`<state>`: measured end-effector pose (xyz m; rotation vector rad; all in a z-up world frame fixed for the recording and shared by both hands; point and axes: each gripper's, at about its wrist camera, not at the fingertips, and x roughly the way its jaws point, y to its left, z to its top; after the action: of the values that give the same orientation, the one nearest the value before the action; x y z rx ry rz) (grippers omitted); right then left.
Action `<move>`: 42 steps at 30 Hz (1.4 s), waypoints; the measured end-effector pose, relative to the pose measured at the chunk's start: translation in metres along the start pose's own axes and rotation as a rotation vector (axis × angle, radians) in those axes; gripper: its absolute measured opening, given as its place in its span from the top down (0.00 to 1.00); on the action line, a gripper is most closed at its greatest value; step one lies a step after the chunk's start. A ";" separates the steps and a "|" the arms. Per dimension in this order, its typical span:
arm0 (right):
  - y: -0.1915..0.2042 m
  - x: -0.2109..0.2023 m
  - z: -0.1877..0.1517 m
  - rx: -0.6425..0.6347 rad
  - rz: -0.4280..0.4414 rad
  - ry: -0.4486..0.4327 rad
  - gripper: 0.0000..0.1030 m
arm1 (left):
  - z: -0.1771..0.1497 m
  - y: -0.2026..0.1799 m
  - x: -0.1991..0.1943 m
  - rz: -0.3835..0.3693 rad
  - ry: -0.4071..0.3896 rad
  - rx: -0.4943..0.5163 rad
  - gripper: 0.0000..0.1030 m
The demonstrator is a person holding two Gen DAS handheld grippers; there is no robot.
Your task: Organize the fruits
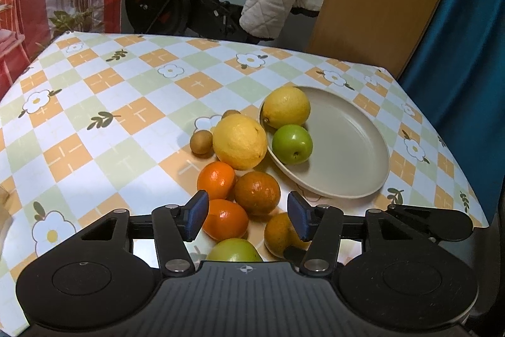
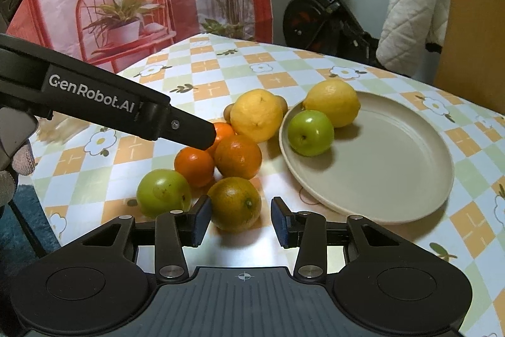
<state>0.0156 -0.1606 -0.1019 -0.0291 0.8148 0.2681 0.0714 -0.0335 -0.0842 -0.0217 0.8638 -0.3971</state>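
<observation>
1. Just ahead of the left tool [image 1: 247, 215], whose jaws stand apart and empty, three round glossy oranges [image 1: 257, 193] cluster on the checked-cloth bench [image 1: 94, 103]. Beyond them lies a large yellow lemon [image 1: 240, 141], and further right the shallow beige plate [image 1: 353, 153] holds a second lemon and a small green apple [image 1: 292, 144].
2. Between the right tool [image 2: 241, 221] and the plate, a greenish-orange citrus [image 2: 235, 202] sits just ahead of the parted, empty pads; a green apple [image 2: 163, 192] lies to its left.
3. Sorting seems barely begun. Next: close on one loose fruit and carry it to the plate.
</observation>
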 end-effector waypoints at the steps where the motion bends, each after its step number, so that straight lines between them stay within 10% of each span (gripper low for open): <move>1: 0.001 0.002 0.000 -0.004 0.003 0.005 0.63 | -0.001 0.000 0.001 -0.003 0.003 0.000 0.45; 9: 0.000 0.013 -0.005 0.012 0.014 0.038 0.63 | -0.004 -0.004 0.005 -0.061 0.025 0.027 0.57; 42: 0.006 0.006 -0.015 -0.102 -0.060 -0.034 0.44 | -0.015 -0.006 0.026 -0.165 0.045 -0.018 0.58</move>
<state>0.0068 -0.1552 -0.1158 -0.1440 0.7643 0.2521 0.0729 -0.0458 -0.1121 -0.1017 0.9133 -0.5458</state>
